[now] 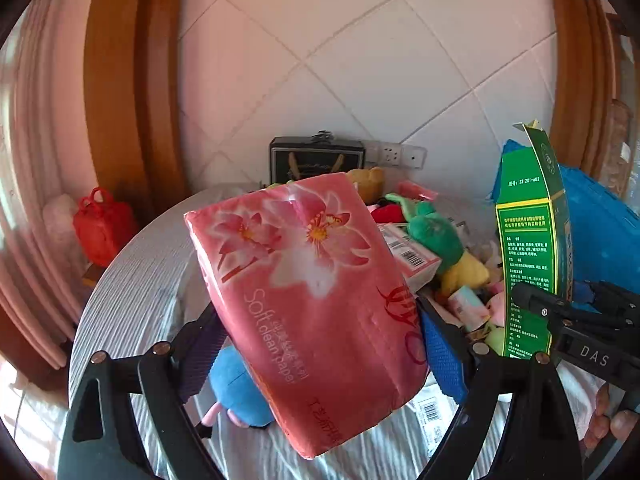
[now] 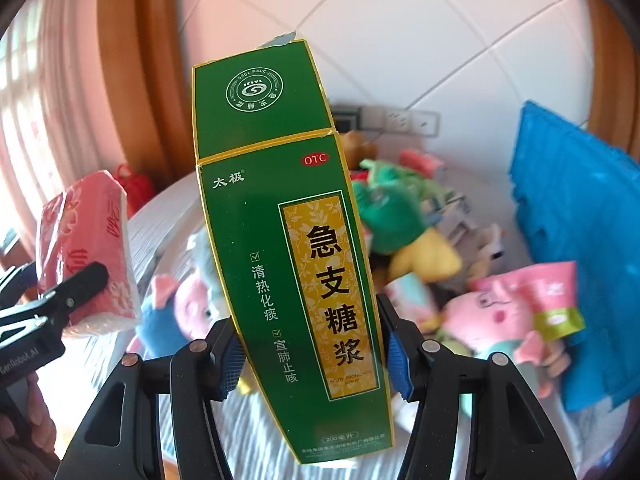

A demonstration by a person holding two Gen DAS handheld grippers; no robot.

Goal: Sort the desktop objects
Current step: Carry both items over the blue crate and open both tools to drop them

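Blue-padded fingers (image 1: pixel 442 354) of the left gripper (image 1: pixel 324 344) are clamping a pink tissue pack (image 1: pixel 308 300) right up close to the lens. It's hanging in the air tilted, flower print facing the camera, with "Soft clean paper" running down its side. Under it a blue plush toy (image 1: pixel 236 388) is peeking out, lying on the striped grey tabletop (image 1: pixel 132 292).

Over on the other side, the right gripper (image 2: pixel 312 360) is squeezing a tall green medicine box (image 2: pixel 288 248) between its pads, holding it off the tabletop and leaning a bit to the left. The top flap is sticking up open, showing a round logo, and the front is carrying a gold label with big black characters plus a red OTC badge. In the left view that same box is showing up at the right edge, standing next to the tissue pack but not touching it.

Behind both, the pile is sitting further back on the tabletop: a green and yellow plush (image 1: pixel 444 244), a pink pig plush (image 2: pixel 496 312) (pretty blurry), some small pink packets, and a barcoded box (image 1: pixel 408 256). A blue crate (image 2: pixel 576 220) is standing at the right. A dark bag (image 1: pixel 316 160) is leaning against the white tiled wall by the sockets, and a red bag (image 1: pixel 102 224) is sitting off to the left.
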